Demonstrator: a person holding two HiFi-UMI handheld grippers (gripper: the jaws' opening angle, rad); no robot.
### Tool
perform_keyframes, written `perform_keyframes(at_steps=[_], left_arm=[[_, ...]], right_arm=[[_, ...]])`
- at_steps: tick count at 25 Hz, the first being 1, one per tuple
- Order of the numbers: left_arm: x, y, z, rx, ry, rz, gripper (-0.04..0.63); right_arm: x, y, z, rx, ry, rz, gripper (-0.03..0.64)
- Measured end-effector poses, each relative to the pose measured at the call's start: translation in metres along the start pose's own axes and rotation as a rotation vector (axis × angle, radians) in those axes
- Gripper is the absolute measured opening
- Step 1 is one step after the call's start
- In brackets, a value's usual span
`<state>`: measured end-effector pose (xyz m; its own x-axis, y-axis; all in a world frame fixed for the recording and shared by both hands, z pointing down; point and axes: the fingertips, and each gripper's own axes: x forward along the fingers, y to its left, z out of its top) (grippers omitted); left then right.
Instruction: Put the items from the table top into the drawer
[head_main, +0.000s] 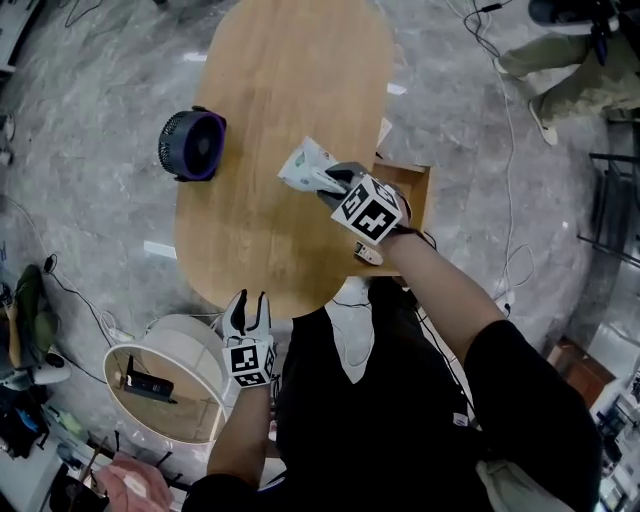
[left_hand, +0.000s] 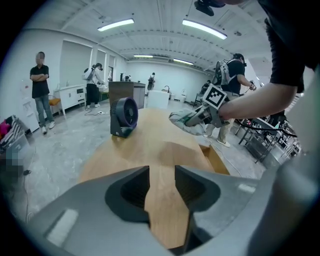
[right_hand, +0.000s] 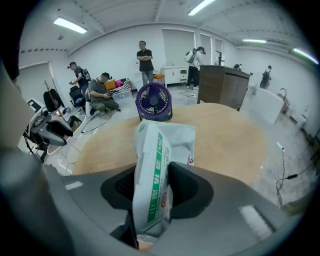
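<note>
Nearest us, our left gripper (head_main: 250, 301) hangs over the near edge of the tabletop (head_main: 285, 90), its jaws apart with nothing between them but bare wood. Further out and to the right, our right gripper (right_hand: 150, 200) has its jaws clamped on a soft white, green-striped packet (right_hand: 156, 150). It grips the packet by its near end, so most of the bag stands free beyond the pads, and from the head view it looks lifted clear of the wood. Just right of that hand, the drawer (head_main: 421, 188) stands open at the tabletop's right side. Farther off on the left sits a purple fan (head_main: 192, 145), well apart from the packet. We judge the risk to lie in the bag itself. It is limp and held at one end only, so a quick swing could let it slide out of the pads or fold over. Its loose far end could also catch on the drawer's rim and leave it hanging half out.
</note>
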<state>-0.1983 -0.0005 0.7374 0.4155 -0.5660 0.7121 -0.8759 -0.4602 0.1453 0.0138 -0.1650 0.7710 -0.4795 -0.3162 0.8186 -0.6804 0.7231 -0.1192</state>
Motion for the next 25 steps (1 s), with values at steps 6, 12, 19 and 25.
perform_keyframes(at_steps=[6, 12, 19, 25], left_arm=[[0.012, -0.021, 0.01, 0.037, 0.012, -0.028, 0.163], [0.025, -0.057, 0.015, 0.087, 0.028, -0.07, 0.163], [0.036, -0.082, 0.034, 0.16, 0.022, -0.106, 0.161], [0.037, -0.101, 0.036, 0.177, 0.021, -0.127, 0.163]], right_arm=[[-0.043, -0.022, -0.052, 0.091, 0.007, -0.05, 0.172], [-0.072, -0.039, -0.123, 0.176, 0.046, -0.082, 0.172], [-0.072, -0.053, -0.195, 0.315, 0.112, -0.097, 0.172], [-0.04, -0.048, -0.241, 0.439, 0.184, -0.068, 0.172]])
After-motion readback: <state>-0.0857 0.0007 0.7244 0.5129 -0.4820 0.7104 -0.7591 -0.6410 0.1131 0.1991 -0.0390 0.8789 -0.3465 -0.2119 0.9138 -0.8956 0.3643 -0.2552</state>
